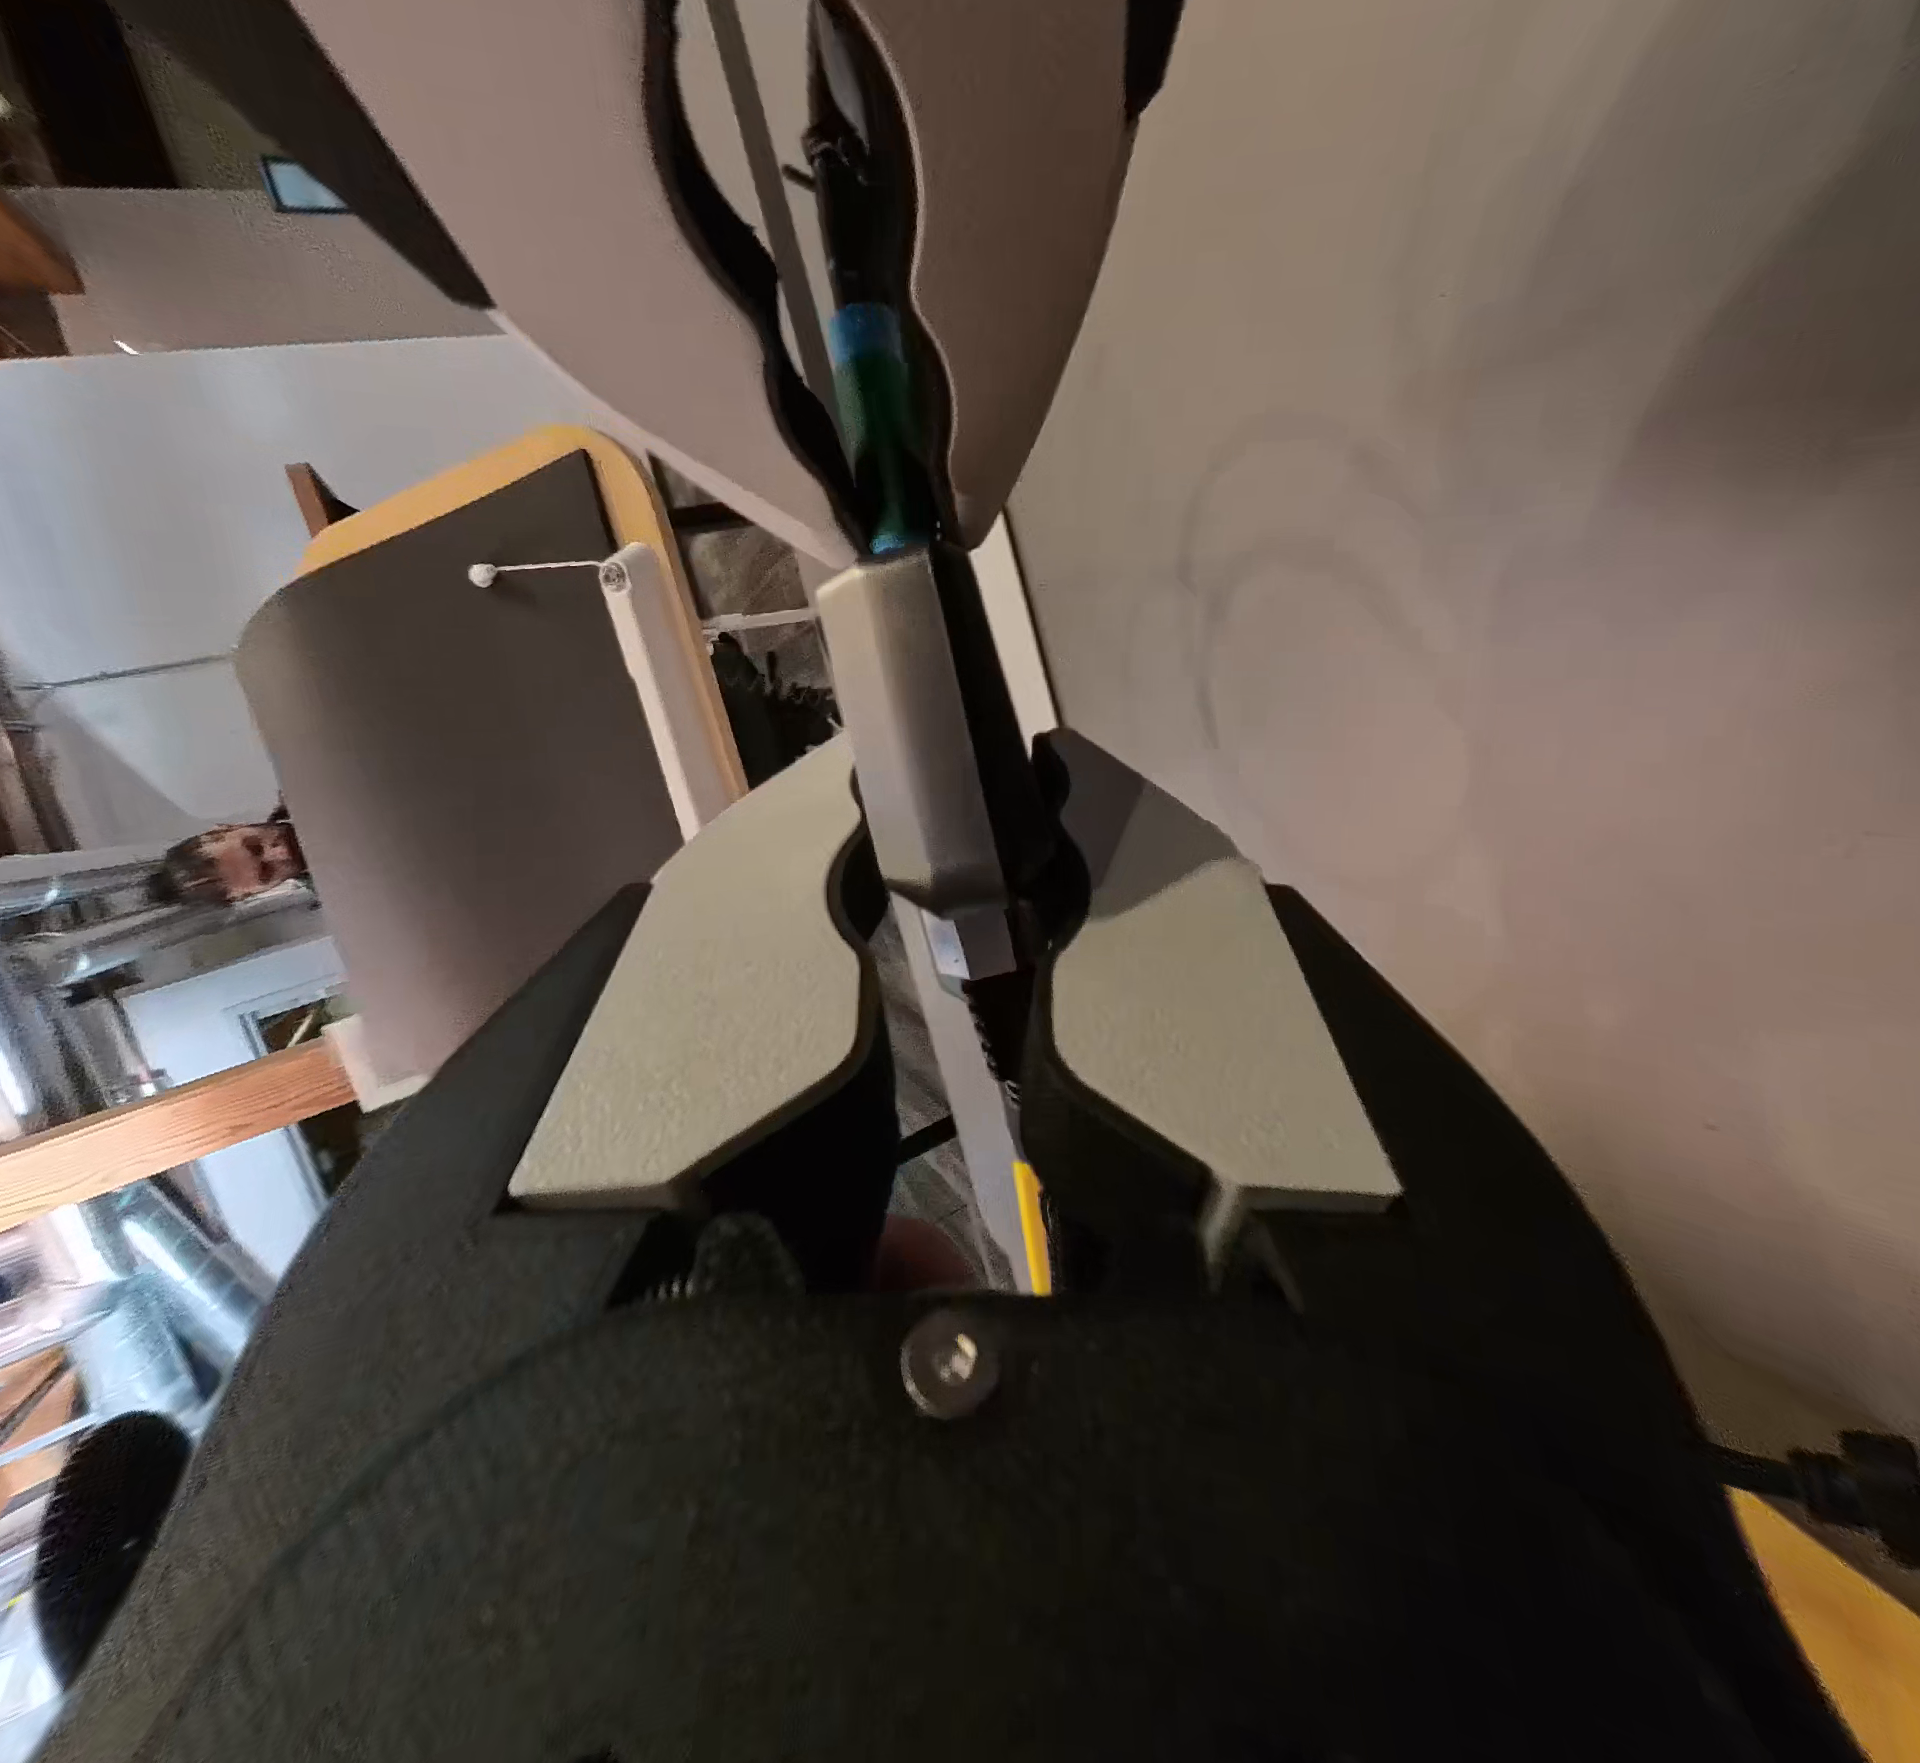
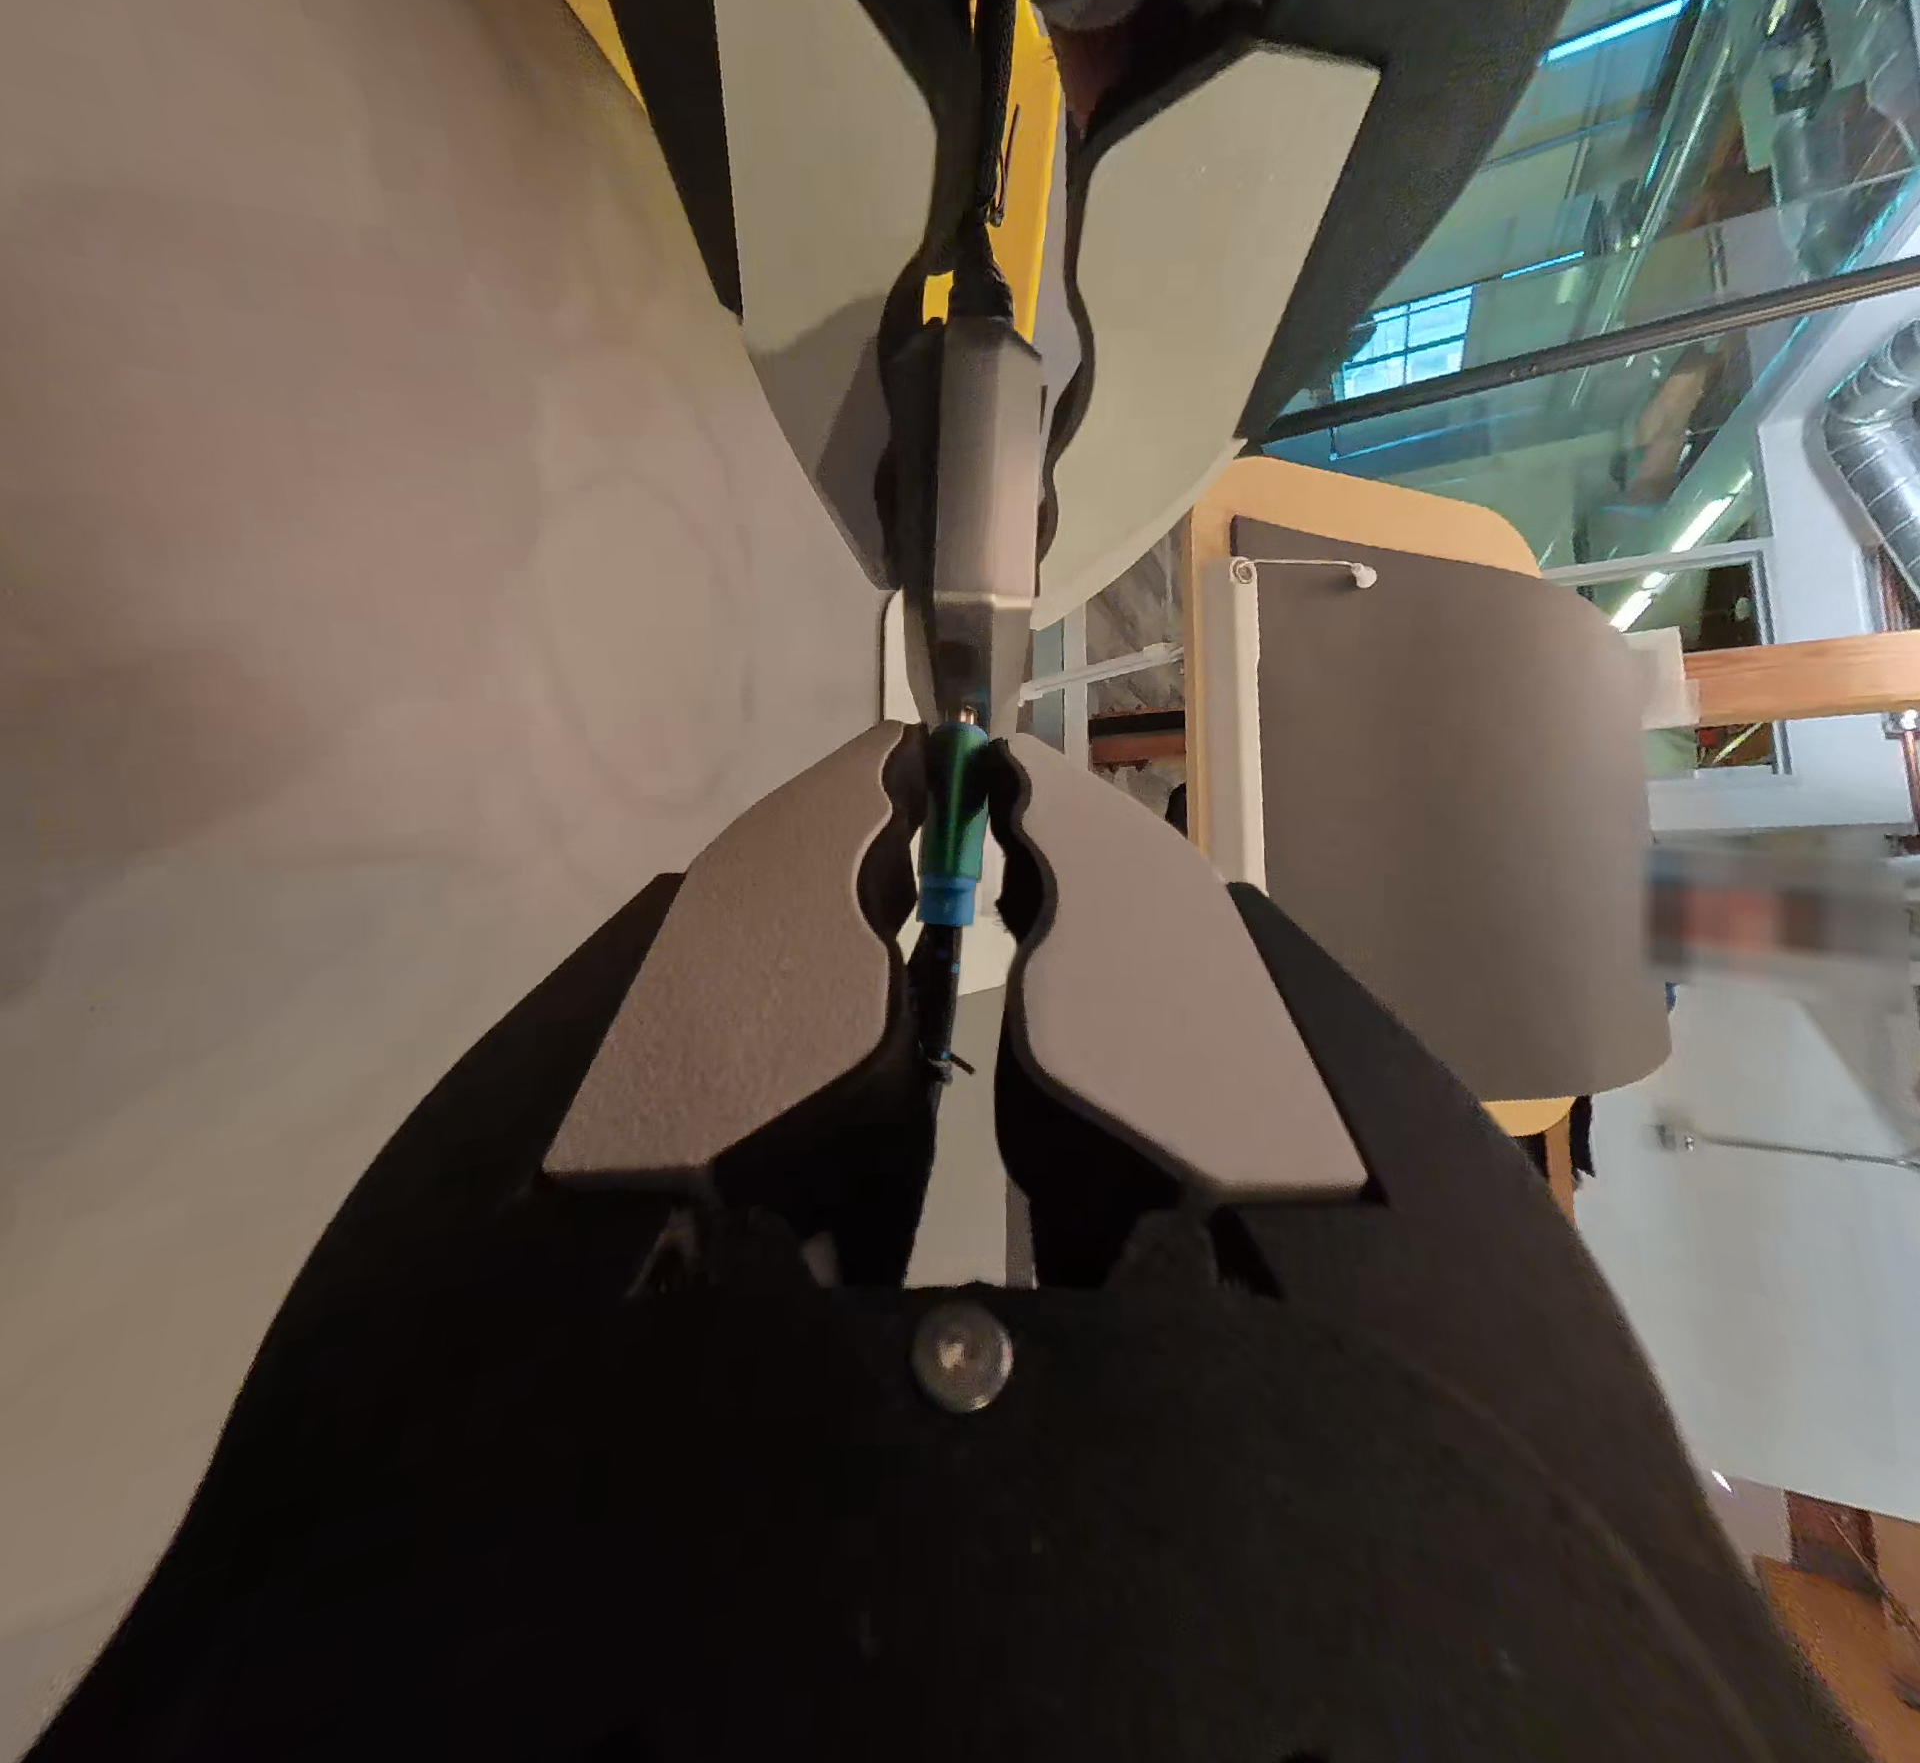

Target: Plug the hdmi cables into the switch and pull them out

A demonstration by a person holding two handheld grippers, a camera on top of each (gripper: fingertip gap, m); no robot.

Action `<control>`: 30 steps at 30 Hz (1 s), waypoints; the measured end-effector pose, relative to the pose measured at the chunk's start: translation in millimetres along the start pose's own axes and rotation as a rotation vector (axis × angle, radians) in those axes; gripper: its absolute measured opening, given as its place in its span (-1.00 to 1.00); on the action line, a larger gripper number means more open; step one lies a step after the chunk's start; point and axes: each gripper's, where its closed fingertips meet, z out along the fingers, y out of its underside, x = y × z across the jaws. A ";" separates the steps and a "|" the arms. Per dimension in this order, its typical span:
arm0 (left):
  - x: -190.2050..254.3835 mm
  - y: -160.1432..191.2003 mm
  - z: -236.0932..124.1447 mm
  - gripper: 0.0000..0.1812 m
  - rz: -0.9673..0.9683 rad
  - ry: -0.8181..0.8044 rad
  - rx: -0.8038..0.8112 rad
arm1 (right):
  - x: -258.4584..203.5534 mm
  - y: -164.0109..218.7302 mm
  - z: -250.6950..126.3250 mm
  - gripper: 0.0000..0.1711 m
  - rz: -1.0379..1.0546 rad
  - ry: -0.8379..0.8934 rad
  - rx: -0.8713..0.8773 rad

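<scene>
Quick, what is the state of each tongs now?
Left tongs: closed on the grey adapter.
Right tongs: closed on the green plug.

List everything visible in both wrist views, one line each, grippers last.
Adapter body: one, silver-grey metal block, held in the air between the two grippers, with a black braided cable at its rear.
Plug: one, green with a blue collar, its tip at the adapter's end; whether it is seated cannot be told.
Table: one, pale, beside the grippers.
Chair: one, dark grey back with a light wood rim, in the background.
Wooden rail: one, brown, background.
Left gripper: one, black with grey fingers, shut on the adapter body.
Right gripper: one, same build, shut on the plug.
</scene>
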 end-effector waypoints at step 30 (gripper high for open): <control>-5.6 -43.1 -48.2 -0.75 -0.182 0.075 0.234 | 5.4 -19.7 -63.1 -0.88 -0.011 -0.144 0.036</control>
